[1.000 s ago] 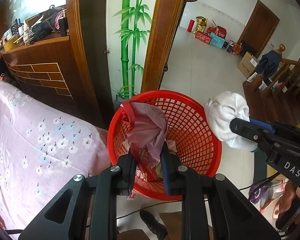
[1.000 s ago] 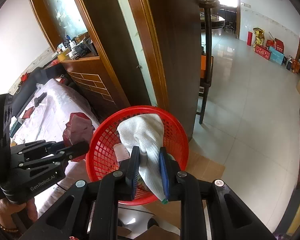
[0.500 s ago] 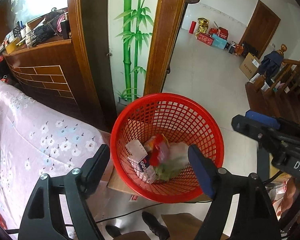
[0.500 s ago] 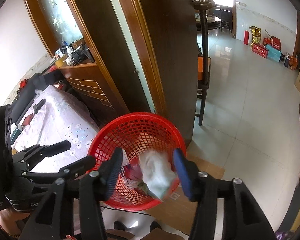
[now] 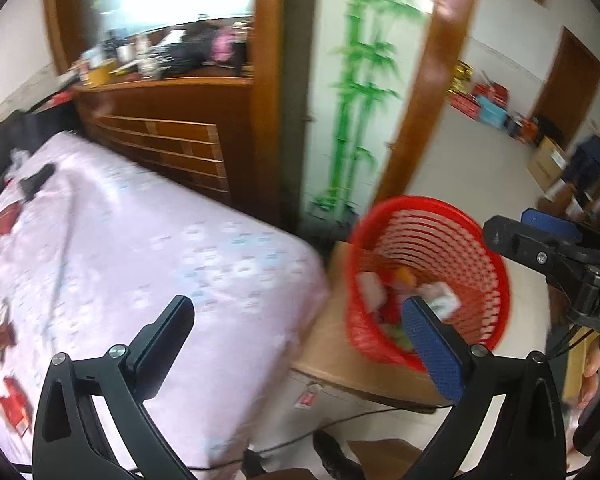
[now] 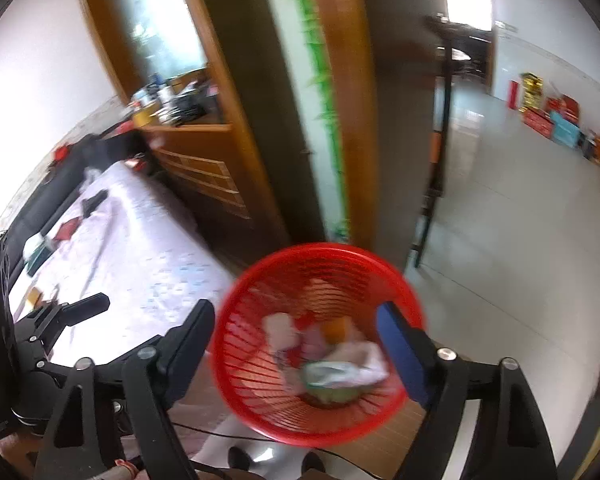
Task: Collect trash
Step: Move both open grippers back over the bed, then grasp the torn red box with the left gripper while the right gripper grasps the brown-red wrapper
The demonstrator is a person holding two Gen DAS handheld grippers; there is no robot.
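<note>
Both views are blurred. The left gripper [image 5: 300, 334] has its two fingers wide apart and holds nothing; one black finger stands over the pink flowered bed cover [image 5: 140, 256] and the other, with a blue pad, stands in front of the red basket [image 5: 428, 280]. The right gripper [image 6: 300, 340] is also spread wide and empty, and in its own view the red basket [image 6: 320, 340] sits between its fingers, below them. The basket is a round plastic mesh one, and it stands on a flat brown piece that looks like cardboard [image 5: 340, 344], just beside the corner of the bed. Inside the basket lies the trash [image 6: 328, 356]: a white crumpled piece, something pinkish, a small orange thing and a greenish thing at the bottom, all mixed, and I cannot tell each one clearly. In the left view the right gripper [image 5: 540, 248] comes in from the right edge, near the rim of the basket. On the bed cover lie several small red pieces [image 5: 14, 404] and a dark object [image 5: 38, 178], well apart from the basket. Behind the basket stand a wooden door frame [image 5: 416, 112] and a wall panel with green bamboo painted on it [image 5: 352, 92]. A black cable [image 5: 360, 420] runs on the floor in front of the cardboard.
</note>
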